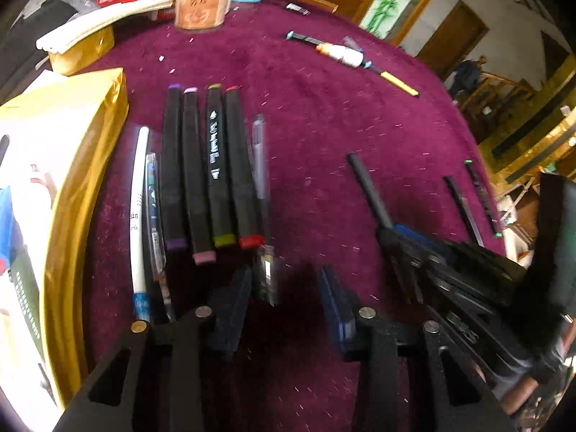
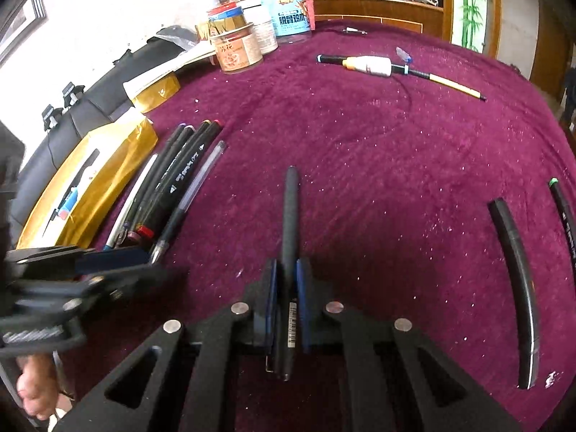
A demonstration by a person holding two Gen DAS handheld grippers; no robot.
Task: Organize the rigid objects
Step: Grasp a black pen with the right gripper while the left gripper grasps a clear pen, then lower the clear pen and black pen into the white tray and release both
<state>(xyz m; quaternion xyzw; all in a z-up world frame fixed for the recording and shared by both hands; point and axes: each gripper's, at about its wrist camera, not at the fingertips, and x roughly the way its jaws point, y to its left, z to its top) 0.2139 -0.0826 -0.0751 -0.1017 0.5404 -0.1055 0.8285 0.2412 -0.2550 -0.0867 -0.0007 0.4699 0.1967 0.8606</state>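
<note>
Right gripper (image 2: 286,288) is clamped on a dark pen (image 2: 291,216), mid-transfer. Left gripper (image 1: 284,298) stands part-open and empty beside the marker row (image 1: 208,169). Judged next: lay the pen parallel alongside that row.

Bamboo painting (image 2: 474,3) hangs beside brown door (image 1: 454,37).

tablecloth (image 2: 360,165): deep purple cloth, fuzzy plush nap, flecked with pale lint
markers (image 1: 207,169): black plastic barrels, kinda satin; coloured caps at the ends
clear pen (image 1: 260,165): see-through glossy plastic
held pen (image 2: 291,216): matt dark grey barrel, paper barcode sticker near the rear
right gripper (image 2: 287,288): matt black plastic; blue pads; shiny metal pins
gold bag (image 1: 90,151): glossy foil, crinkly
jar (image 2: 237,50): clear plastic, paper label
curved black pen (image 2: 518,280): glossy black
</note>
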